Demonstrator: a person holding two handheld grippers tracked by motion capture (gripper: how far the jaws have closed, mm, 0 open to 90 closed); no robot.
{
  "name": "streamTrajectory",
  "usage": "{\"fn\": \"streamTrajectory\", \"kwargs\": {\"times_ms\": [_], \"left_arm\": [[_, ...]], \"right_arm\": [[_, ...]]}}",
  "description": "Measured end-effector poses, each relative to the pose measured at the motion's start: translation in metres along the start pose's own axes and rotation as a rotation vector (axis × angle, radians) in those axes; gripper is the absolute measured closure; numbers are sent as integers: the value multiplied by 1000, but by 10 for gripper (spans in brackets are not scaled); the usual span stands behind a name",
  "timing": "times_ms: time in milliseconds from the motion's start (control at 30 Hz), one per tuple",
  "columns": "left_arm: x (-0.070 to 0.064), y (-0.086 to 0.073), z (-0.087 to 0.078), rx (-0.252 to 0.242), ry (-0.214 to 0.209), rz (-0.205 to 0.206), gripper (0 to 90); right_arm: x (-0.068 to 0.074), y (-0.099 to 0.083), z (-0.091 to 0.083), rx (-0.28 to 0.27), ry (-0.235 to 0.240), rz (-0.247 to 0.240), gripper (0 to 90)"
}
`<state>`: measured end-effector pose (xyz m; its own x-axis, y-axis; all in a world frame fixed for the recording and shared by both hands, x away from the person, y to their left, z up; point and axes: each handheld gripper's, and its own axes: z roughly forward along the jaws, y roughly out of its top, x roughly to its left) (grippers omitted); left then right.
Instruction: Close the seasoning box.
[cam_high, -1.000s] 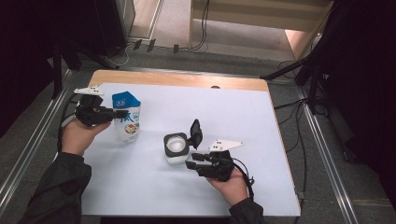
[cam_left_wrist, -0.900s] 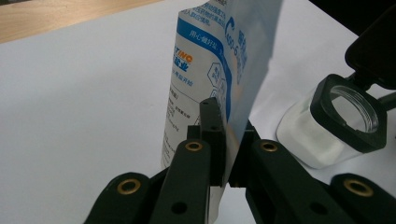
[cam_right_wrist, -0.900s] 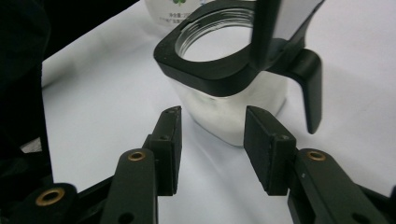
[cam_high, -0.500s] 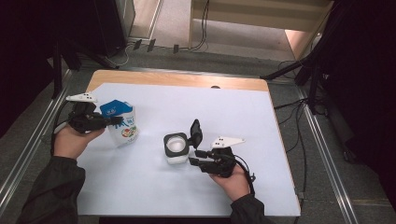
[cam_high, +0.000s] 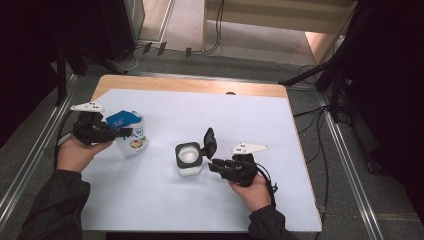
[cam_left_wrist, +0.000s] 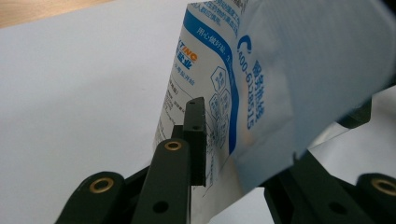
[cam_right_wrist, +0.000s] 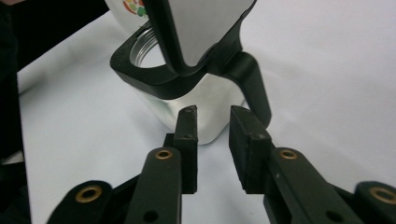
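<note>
left hand-held gripper (cam_high: 125, 132): closed on the pouch (cam_high: 131, 135), held tilted left of the jar (cam_high: 189, 159)
right hand-held gripper (cam_high: 212, 164): slightly open, empty, just right of the jar

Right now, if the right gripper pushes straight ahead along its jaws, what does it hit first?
Probably the clear jar with the black flip lid. The right gripper points at its lower wall; any gap is hard to judge.
</note>
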<state>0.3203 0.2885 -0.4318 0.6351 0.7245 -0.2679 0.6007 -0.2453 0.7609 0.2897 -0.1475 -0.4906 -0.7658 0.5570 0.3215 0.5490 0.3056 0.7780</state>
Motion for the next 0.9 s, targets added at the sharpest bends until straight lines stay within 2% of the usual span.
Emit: {"fn": "streamTrajectory", "kwargs": {"times_ms": [133, 233, 300, 367, 467, 533, 733, 900], "left_arm": [[0, -1, 0, -8, 9, 13, 711], [-1, -2, -1, -16, 20, 31, 582], [-2, -3, -1, -7, 21, 28, 495], [-2, -5, -2, -2, 33, 40, 444], [-3, -8, -3, -1, 41, 29, 387], [-3, -11, -5, -9, 26, 28, 365], [-6, -21, -9, -10, 21, 20, 314], [-6, -33, -11, 7, 39, 14, 305]], "right_arm": [[-2, 3, -3, -12, -15, 5, 844], [-5, 5, -5, -20, -20, 18, 897], [-7, 7, -6, -29, -28, 26, 900], [-9, 11, -6, -48, -36, 33, 900], [-12, 17, -5, -52, -45, 36, 900], [-13, 22, -4, -69, -39, 45, 900], [-12, 37, 1, -96, -18, 38, 900], [-12, 42, 5, -84, -16, 50, 900]]}}
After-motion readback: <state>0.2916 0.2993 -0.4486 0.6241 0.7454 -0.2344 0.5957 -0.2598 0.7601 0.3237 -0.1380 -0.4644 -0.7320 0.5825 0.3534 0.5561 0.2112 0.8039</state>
